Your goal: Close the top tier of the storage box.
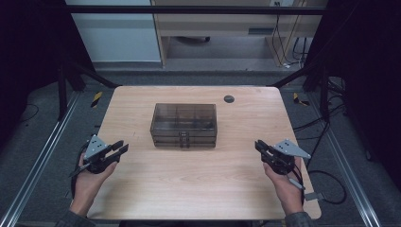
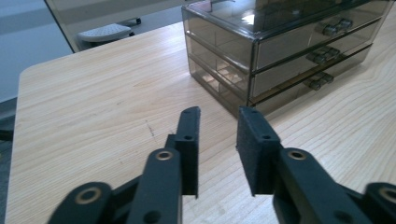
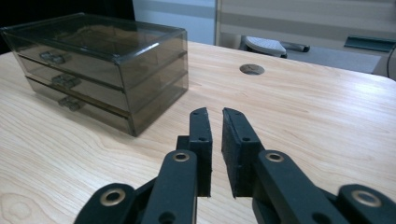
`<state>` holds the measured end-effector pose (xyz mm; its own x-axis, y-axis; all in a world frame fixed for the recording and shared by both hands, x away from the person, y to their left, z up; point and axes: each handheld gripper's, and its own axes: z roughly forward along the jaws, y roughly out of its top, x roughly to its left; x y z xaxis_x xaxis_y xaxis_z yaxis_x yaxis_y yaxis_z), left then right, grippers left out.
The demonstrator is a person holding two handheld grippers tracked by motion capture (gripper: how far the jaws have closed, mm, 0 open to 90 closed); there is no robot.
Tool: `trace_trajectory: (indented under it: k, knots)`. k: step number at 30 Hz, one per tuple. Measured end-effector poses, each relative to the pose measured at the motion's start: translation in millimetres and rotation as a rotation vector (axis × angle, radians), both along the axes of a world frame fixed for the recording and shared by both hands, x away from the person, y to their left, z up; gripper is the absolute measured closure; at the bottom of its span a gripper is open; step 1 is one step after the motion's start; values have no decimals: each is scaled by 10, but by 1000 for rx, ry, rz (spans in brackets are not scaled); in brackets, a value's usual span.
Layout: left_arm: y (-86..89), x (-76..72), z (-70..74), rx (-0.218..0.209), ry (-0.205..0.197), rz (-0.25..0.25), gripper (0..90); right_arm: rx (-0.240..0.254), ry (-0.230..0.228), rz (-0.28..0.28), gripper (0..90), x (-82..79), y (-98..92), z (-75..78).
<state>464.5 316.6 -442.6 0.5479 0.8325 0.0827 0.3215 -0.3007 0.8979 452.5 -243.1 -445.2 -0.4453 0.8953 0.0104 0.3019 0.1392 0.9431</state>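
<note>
Both grippers, left point(image 1: 120, 147) and right point(image 1: 260, 145), we hold slightly spread and empty, flanking the drawer box point(image 1: 184, 125); a table hole point(image 1: 229, 99) lies far right.

Three-drawer organiser point(image 1: 184, 125) on table point(image 1: 198, 189), centre; cable hole point(image 1: 229, 99) at its 1 o'clock; left gripper point(image 1: 120, 148) at 8 o'clock, right gripper point(image 1: 259, 146) at 4 o'clock

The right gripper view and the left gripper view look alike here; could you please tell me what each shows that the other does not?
The right gripper view alone shows the round hole in the table top, with the right gripper open a narrow gap. The left gripper view alone shows the left gripper open wider on nothing. Both share the smoked three-drawer box, its drawers shut, and the wooden table.
</note>
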Motion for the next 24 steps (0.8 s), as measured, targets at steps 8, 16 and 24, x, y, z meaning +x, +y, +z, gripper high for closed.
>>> trace_trajectory:
  k: [8, 16, 24]
  knots:
    - [-16, 23, -95, 32, 11, 24, 501, 7, 36, -30, 693, 20, -92, -103]
    - [-95, 54, -276, 89, 71, 2, 328, 4, 86, -58, 538, 40, -128, -284]
    - [-110, 94, -412, 115, 132, -5, 172, -10, 136, -61, 364, 95, -118, -426]
